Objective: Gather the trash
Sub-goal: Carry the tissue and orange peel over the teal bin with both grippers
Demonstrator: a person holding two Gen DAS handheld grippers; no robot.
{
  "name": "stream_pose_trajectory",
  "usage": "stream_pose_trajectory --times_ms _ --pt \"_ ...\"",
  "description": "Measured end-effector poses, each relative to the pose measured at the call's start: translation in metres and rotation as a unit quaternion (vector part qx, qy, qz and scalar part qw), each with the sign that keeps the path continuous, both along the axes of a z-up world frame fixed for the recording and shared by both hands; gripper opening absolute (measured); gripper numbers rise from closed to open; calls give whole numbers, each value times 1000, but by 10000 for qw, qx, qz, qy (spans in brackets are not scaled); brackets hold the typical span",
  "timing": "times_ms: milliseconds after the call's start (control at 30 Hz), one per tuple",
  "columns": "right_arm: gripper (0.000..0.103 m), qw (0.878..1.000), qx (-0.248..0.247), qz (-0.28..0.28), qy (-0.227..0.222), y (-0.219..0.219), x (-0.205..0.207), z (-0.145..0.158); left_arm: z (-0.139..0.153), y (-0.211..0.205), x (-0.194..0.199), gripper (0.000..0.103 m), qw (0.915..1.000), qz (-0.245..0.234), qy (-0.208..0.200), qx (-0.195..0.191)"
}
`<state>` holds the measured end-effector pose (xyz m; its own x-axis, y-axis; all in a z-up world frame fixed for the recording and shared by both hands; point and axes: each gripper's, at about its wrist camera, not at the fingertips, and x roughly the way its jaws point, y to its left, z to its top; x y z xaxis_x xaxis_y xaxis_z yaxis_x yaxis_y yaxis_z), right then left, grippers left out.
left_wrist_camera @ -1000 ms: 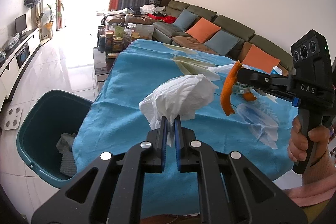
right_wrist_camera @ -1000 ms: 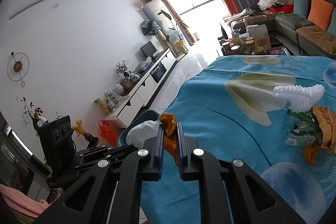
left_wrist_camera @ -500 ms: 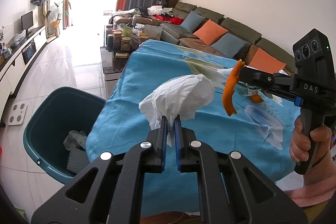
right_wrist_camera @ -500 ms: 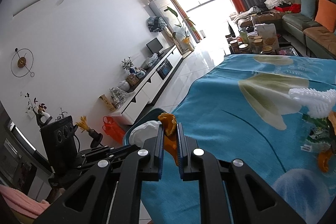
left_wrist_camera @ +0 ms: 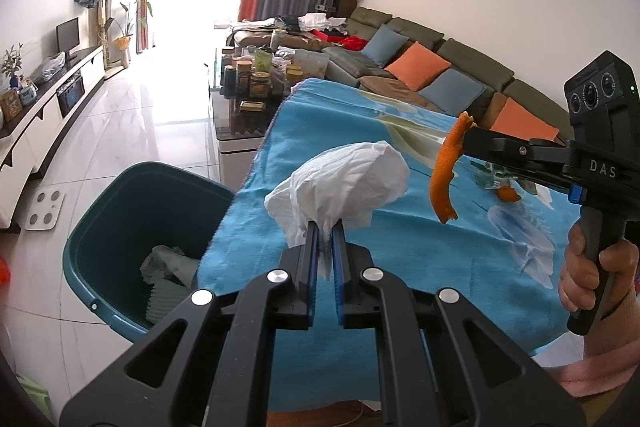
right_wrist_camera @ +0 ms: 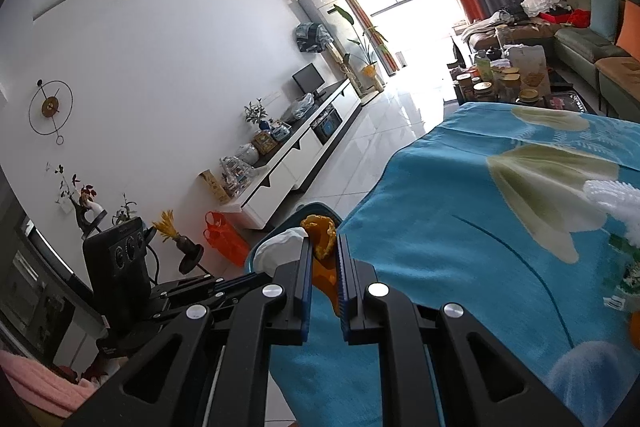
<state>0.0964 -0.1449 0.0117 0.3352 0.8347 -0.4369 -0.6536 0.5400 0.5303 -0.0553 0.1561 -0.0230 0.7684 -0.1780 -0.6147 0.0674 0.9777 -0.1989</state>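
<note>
My left gripper [left_wrist_camera: 325, 227] is shut on a crumpled white tissue [left_wrist_camera: 344, 183], held over the left edge of the blue-covered table [left_wrist_camera: 400, 247]. My right gripper [right_wrist_camera: 323, 247] is shut on a curled strip of orange peel [right_wrist_camera: 320, 231]; in the left wrist view that orange peel [left_wrist_camera: 444, 171] hangs from its fingertips, to the right of the tissue. A teal trash bin [left_wrist_camera: 120, 203] stands on the floor beside the table's left edge, with grey and white scraps inside. In the right wrist view only the bin's rim [right_wrist_camera: 316, 205] shows behind the tissue [right_wrist_camera: 280, 247].
More litter lies on the cloth at the right: a white comb-like piece [right_wrist_camera: 612, 195], a green wrapper [right_wrist_camera: 628, 267] and another orange scrap [left_wrist_camera: 506, 193]. A low table with jars [left_wrist_camera: 256, 83], a long sofa [left_wrist_camera: 420, 67] and a TV cabinet [left_wrist_camera: 48, 99] surround the tiled floor.
Both grippers have drifted left toward the bin, which shows more of its inside now. The tissue and the peel stay clamped.
</note>
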Motion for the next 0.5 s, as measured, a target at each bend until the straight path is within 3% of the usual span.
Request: stream_pose_trajectory --times_ms 500 --pt "10 9996 -23 286 -28 25 6 2 -2 22 -3 7 9995 305 17 66"
